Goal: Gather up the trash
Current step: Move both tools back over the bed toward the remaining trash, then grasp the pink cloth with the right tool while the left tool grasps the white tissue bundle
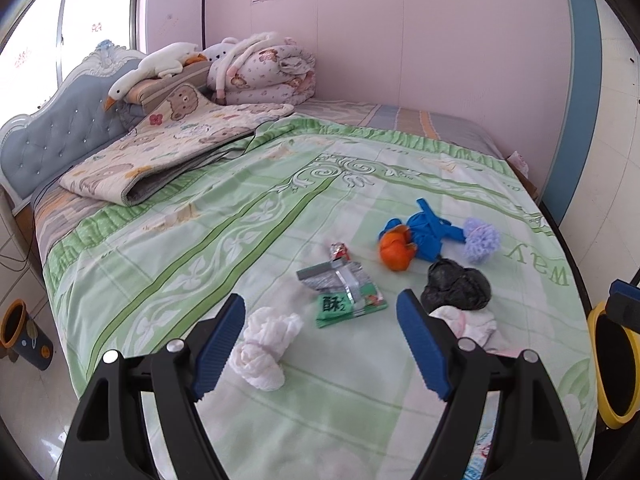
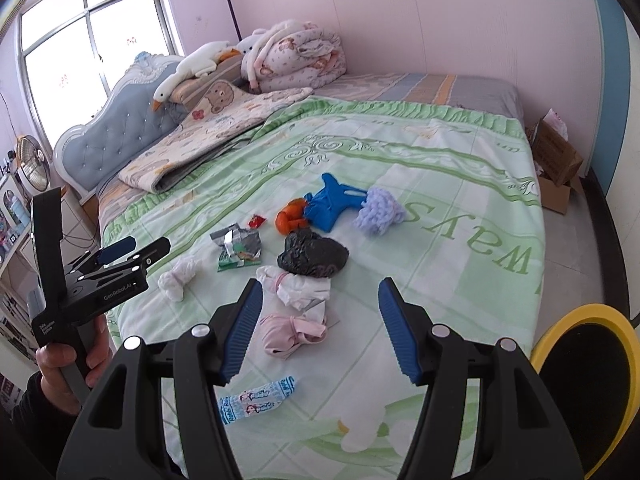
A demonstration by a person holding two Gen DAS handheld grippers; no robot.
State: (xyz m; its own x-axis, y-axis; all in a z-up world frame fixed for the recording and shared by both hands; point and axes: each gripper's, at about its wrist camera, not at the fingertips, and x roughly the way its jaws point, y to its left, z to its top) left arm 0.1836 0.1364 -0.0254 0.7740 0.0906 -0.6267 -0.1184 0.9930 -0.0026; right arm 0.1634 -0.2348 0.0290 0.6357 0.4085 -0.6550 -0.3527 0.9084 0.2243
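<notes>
Yellow-rimmed bin (image 2: pixel 576 364) beside the bed (image 2: pixel 460 216): interior dark, contents cannot be told. Trash scattered mid-bedspread: crumpled white tissue (image 1: pixel 264 350), torn green wrapper (image 1: pixel 344 294), black bag (image 1: pixel 456 286), orange peel (image 1: pixel 396 254). Left gripper (image 1: pixel 322 346) and right gripper (image 2: pixel 320 330): fingers apart, empty.

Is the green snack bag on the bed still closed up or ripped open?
Ripped open. The green snack bag lies flat on the bed cover, its top torn and the silver inside showing.
</notes>
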